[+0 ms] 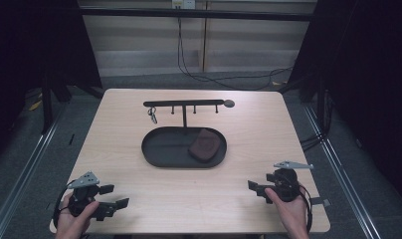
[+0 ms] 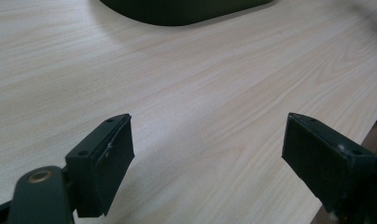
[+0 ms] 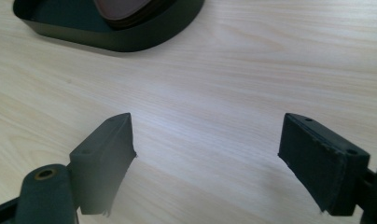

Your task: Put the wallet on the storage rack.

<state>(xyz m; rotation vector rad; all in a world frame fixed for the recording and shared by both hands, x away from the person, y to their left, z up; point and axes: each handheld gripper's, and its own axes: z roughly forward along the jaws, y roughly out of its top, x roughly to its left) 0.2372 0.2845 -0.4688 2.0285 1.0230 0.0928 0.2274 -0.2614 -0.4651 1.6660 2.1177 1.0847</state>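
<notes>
A black oval tray (image 1: 161, 148) sits mid-table with a flat brown pouch (image 1: 205, 145) lying in its right half. Behind it a black hook rack (image 1: 184, 104) stands on a post, and a key ring (image 1: 152, 116) hangs from its left hook. My left gripper (image 1: 114, 196) rests near the front left corner, open and holding nothing. Near the front right, my right gripper (image 1: 256, 189) is open as well. The left gripper view has wide-apart jaws (image 2: 210, 140) over bare wood, the tray's edge (image 2: 186, 10) far ahead. The right gripper view's jaws (image 3: 207, 135) face the tray (image 3: 116, 39) and pouch (image 3: 126, 8).
The light wooden table (image 1: 249, 129) has bare wood all around the tray. Dark curtains flank both sides. A black cable (image 1: 209, 77) lies on the floor behind the table. Metal rails run along the floor left and right.
</notes>
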